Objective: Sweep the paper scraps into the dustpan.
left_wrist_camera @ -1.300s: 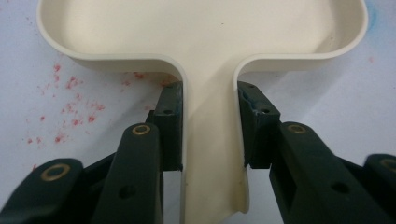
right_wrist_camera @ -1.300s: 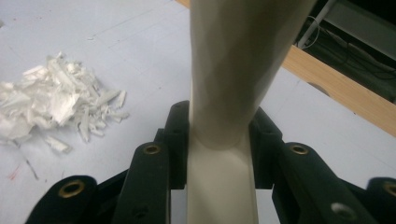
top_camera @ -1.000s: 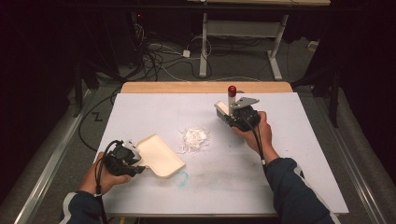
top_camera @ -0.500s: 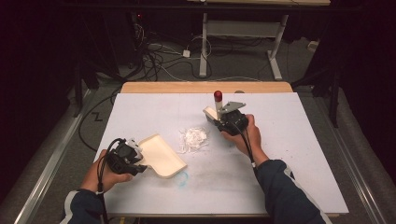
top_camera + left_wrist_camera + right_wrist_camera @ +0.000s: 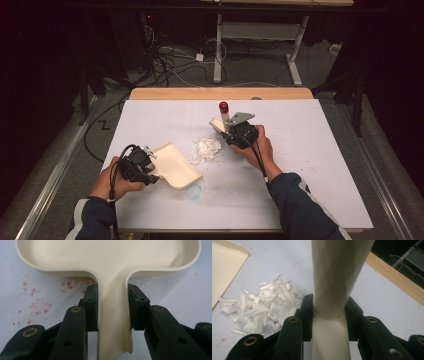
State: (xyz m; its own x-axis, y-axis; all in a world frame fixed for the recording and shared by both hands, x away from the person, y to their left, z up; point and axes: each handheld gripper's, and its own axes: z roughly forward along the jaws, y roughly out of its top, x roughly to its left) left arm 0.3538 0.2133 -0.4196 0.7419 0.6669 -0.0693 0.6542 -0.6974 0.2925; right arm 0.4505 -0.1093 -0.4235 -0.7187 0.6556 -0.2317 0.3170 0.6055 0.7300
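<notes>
Dark room, cables on the floor behind; white table with a wooden strip along its far edge fills mid-frame in the high view.

My left gripper, lower left of the high view, is pinching the handle of a cream dustpan. In the left gripper view both pads press flat on the handle's sides, left gripper centred on it, and the dustpan tray spreads across the top of the frame, lying on the table. Red specks stain the surface at the left of that view.

My right gripper, just right of centre in the high view, is clamped on a cream brush with a red cap on top, held roughly upright. In the right gripper view the right gripper has its jaws tight on the brush handle, which runs up the middle of the frame.

Between the two, a pile of white paper scraps sits centre frame, just right of the dustpan's open edge and just left of the brush. Right gripper view shows the scraps at lower left, a dustpan corner in the upper left.

Faint blue mark on the table just below the dustpan.
</notes>
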